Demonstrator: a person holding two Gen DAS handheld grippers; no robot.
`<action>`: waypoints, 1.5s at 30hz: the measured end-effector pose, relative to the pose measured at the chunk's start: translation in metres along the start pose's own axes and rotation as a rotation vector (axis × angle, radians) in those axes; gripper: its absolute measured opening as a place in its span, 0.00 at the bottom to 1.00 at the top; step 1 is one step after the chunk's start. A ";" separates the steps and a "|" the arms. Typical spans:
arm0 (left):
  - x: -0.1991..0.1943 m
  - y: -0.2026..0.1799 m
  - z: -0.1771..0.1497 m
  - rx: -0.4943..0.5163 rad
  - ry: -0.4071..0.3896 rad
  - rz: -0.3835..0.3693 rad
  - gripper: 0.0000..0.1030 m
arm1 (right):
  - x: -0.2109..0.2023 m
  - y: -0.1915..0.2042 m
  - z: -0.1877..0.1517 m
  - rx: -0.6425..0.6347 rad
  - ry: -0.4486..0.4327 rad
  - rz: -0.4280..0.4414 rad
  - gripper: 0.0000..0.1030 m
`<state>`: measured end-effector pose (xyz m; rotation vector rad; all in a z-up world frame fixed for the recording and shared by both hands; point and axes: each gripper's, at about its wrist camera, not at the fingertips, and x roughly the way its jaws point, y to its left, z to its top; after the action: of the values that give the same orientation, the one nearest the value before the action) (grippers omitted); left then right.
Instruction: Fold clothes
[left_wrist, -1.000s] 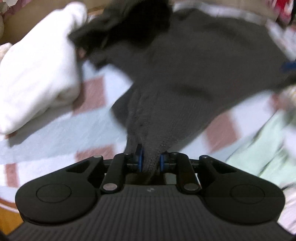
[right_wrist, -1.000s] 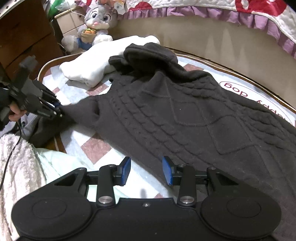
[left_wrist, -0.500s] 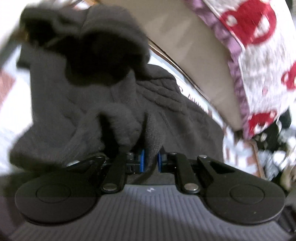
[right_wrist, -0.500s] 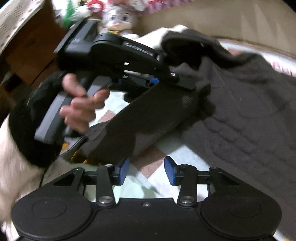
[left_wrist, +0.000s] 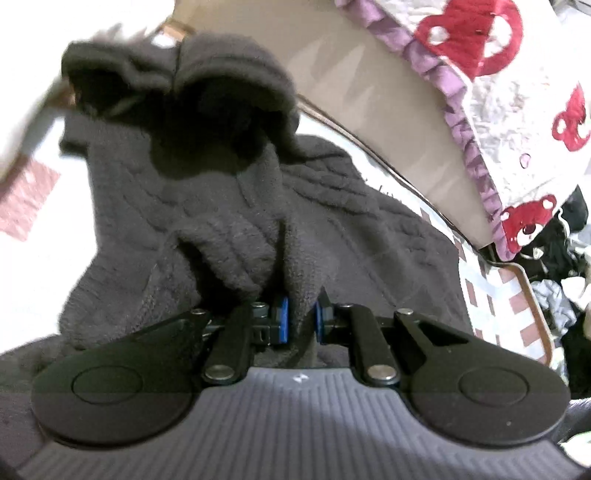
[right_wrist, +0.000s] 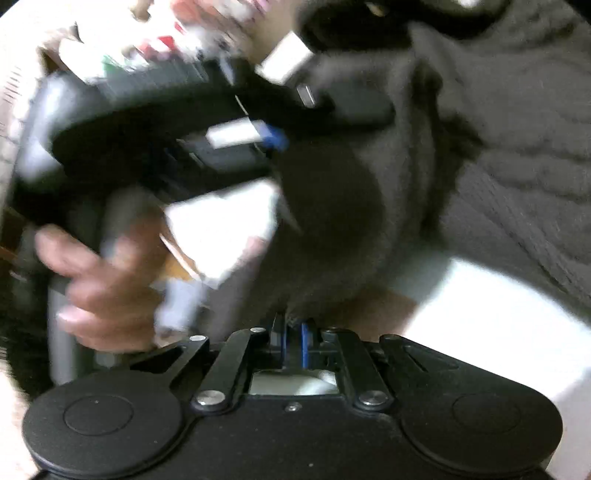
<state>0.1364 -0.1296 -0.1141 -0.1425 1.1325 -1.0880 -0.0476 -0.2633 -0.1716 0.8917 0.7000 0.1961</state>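
Checked pink-and-white bedspread (left_wrist: 26, 199) under dark grey cable-knit sweater (left_wrist: 369, 229), my left gripper (left_wrist: 301, 321) clamped on a sleeve fold, my right gripper (right_wrist: 293, 345) pinched tight on sweater edge.

A second ago the right gripper (right_wrist: 293, 341) hung with its jaws spread over the checked cover, clear of the dark knitted sweater (right_wrist: 517, 155); now its jaws are drawn together on an edge of that knit. The left gripper (left_wrist: 301, 321) had the sleeve stretched out flat toward 9 o'clock; it has swung in over the body, the sleeve (left_wrist: 229, 251) now bunched on the chest below the hood (left_wrist: 221, 85). In the right wrist view the left gripper's housing has come much closer.
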 end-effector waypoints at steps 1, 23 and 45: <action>-0.008 0.002 0.001 0.005 -0.018 -0.002 0.13 | -0.015 0.007 0.000 -0.006 -0.020 0.021 0.09; -0.018 -0.007 -0.013 0.169 -0.033 0.254 0.43 | -0.192 -0.013 0.067 -0.252 -0.229 -0.925 0.33; 0.037 -0.012 -0.048 -0.021 0.194 -0.209 0.22 | -0.135 -0.062 0.013 0.335 -0.248 -0.263 0.40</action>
<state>0.0909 -0.1445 -0.1542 -0.1777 1.3246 -1.2971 -0.1501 -0.3690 -0.1499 1.1093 0.6192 -0.2703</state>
